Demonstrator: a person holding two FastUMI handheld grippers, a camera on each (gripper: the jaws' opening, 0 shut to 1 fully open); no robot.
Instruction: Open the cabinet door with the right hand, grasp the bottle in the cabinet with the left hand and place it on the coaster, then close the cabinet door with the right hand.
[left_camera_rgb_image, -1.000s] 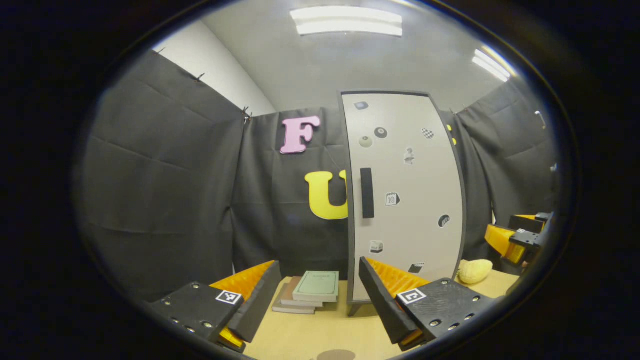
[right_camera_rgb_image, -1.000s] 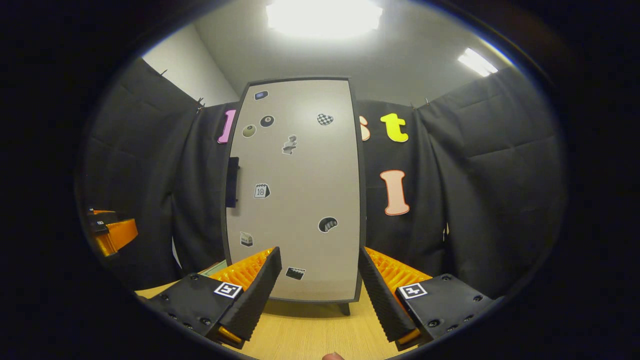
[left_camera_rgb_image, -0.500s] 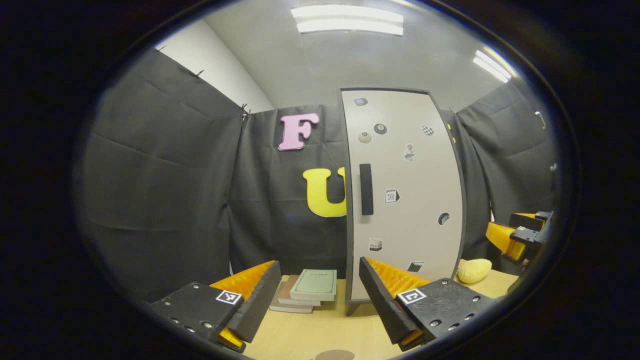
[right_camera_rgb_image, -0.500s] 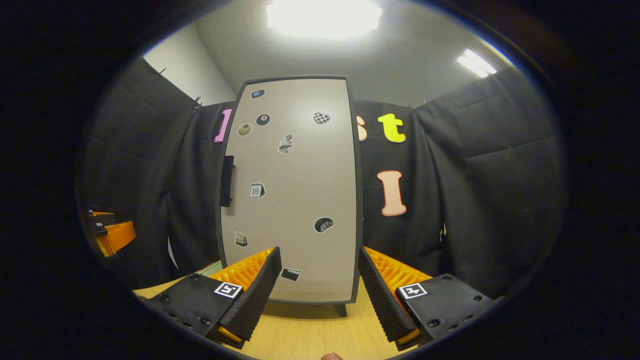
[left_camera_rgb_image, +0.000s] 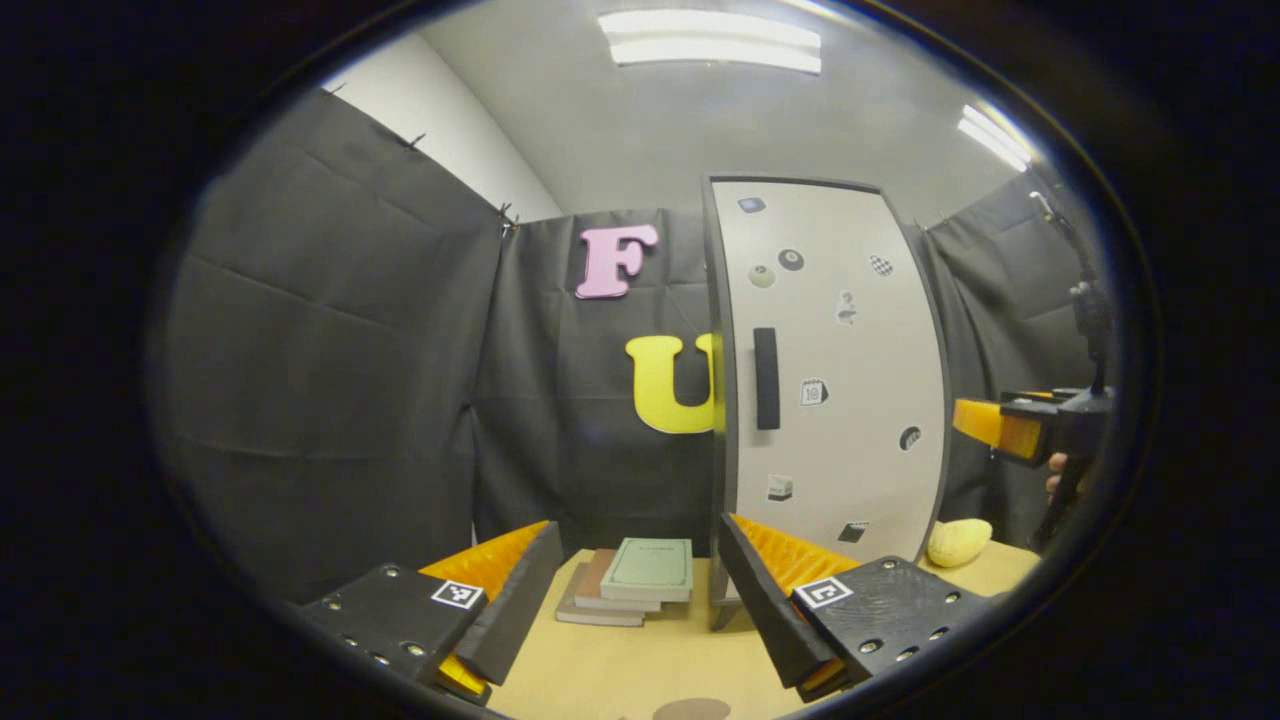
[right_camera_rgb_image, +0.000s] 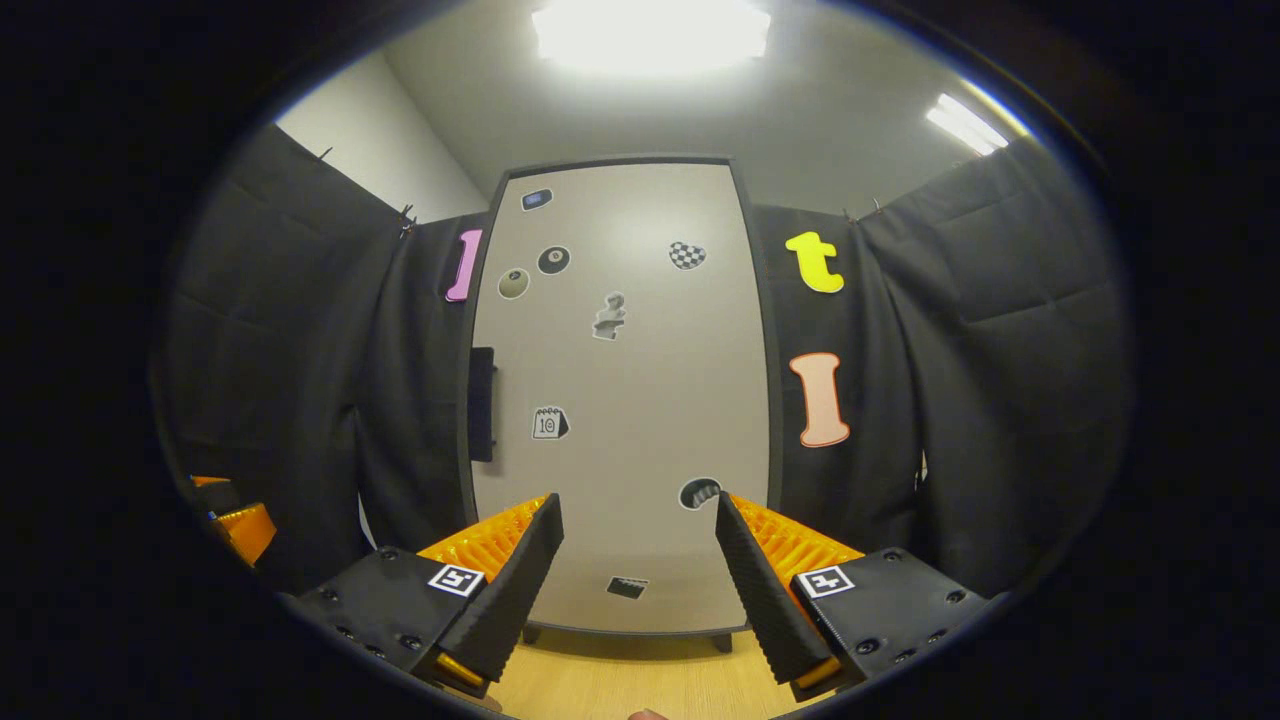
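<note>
Cabinet (right_camera_rgb_image: 620, 390) standing shut on the wooden table (left_camera_rgb_image: 640, 670), bottle unseen, coaster (left_camera_rgb_image: 692, 709) lying at the near edge, 3 books (left_camera_rgb_image: 630, 580) stacked left of it, left gripper (left_camera_rgb_image: 640, 590) and right gripper (right_camera_rgb_image: 640, 580) both gaping, holding nothing, ceiling lights (right_camera_rgb_image: 650, 30) glowing.

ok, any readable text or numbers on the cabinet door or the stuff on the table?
"10": on the calendar sticker on the cabinet door.
Ball sticker on the same door: digit too small to read.
Green notebook cover, top of the stack on the table: print too blurred to read.
</note>
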